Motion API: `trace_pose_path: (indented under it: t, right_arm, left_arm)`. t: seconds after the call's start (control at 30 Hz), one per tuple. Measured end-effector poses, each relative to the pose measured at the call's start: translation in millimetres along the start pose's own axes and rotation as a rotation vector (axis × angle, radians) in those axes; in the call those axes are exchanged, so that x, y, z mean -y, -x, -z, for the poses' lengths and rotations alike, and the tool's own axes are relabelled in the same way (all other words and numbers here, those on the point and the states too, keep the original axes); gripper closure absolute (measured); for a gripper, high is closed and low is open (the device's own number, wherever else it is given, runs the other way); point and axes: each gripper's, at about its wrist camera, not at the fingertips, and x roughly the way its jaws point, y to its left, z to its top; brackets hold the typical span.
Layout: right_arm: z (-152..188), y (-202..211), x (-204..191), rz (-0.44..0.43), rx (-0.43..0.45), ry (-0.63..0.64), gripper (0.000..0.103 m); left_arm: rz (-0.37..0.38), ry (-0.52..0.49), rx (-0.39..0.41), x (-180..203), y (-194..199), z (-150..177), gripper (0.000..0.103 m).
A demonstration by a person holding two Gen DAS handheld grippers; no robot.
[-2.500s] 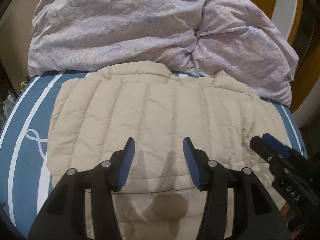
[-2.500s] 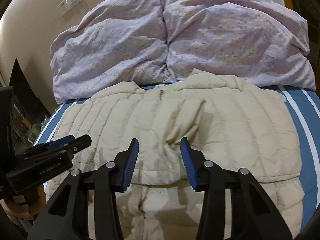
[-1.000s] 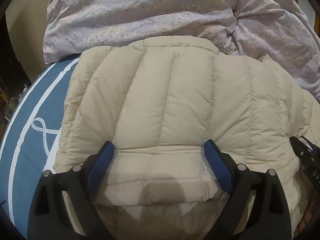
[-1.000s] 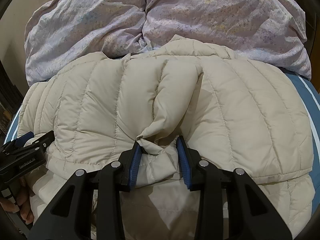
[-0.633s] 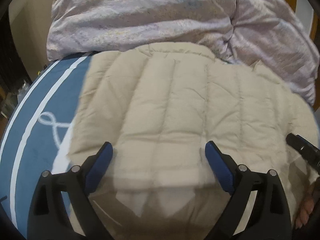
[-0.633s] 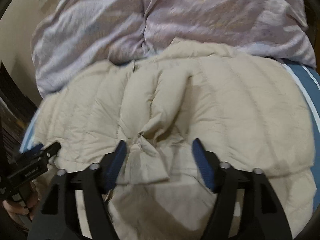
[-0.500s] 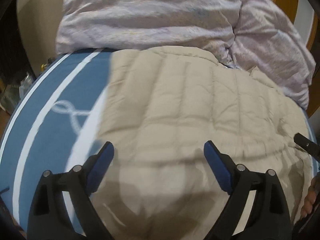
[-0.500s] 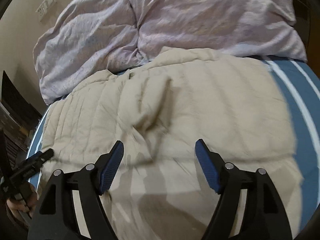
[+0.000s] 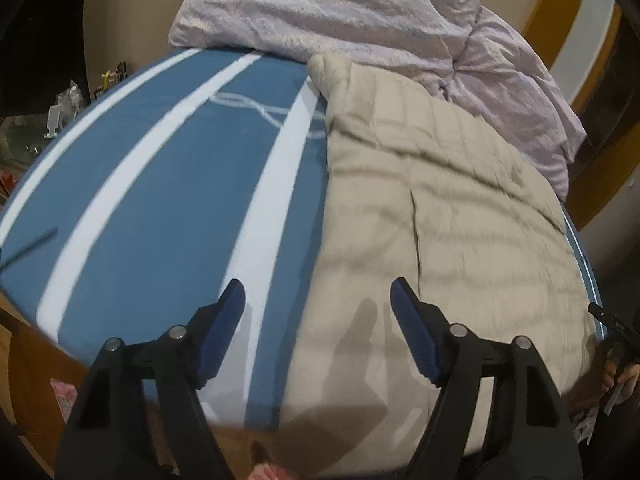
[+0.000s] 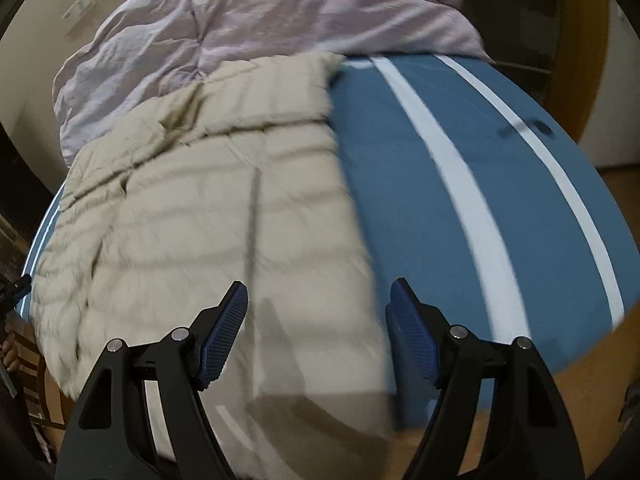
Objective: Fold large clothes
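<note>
— The claws: what state?
— Left claw (image 9: 316, 320) stands wide with nothing between its pads, its jaws closing. Right claw (image 10: 316, 320) gapes wide, also bare.
— And the jacket?
— The beige quilted jacket (image 9: 440, 216) lies folded flat on the bed (image 9: 160, 200), against the lilac duvet (image 9: 360, 12) bunched at its far edge. Blue, white-striped sheet (image 10: 460, 160) lies bare beside the jacket.

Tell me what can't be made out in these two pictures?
- Jacket: its near hem is cut off by the bottom edge and the left gripper in the left view; motion blur smears its quilting in the right view.
- Whether the jacket's sleeves are tucked under: hidden by its own top layer.
- Items on the dark shelf, left view: too small and dim.
- Far end of the bed: covered by the duvet.
</note>
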Motion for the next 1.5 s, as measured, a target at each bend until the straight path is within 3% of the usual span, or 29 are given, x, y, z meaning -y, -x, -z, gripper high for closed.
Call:
trace_pose_path:
  t: [0.37, 0.83, 1.2, 1.33, 1.5]
  right_arm:
    - [48, 20, 19, -0.062, 0.033, -0.016, 0.031]
    - [68, 28, 7, -0.173, 0.098, 0.012, 0.040]
    - [74, 28, -4, -0.230, 0.099, 0.040, 0.047]
    - [75, 28, -6, -0.243, 0.092, 0.047, 0.048]
    - [74, 28, -7, -0.245, 0.082, 0.050, 0.049]
  left_arm:
    - [0.080, 0.021, 0.025, -3, 20, 47, 0.042]
    - [0.065, 0.060, 0.082, -10, 31, 63, 0.045]
    - [0.109, 0.033, 0.066, 2, 36, 78, 0.045]
    - [0.118, 0.056, -0.005, -1, 23, 85, 0.045]
    - [0.136, 0.085, -0.016, -4, 16, 84, 0.045]
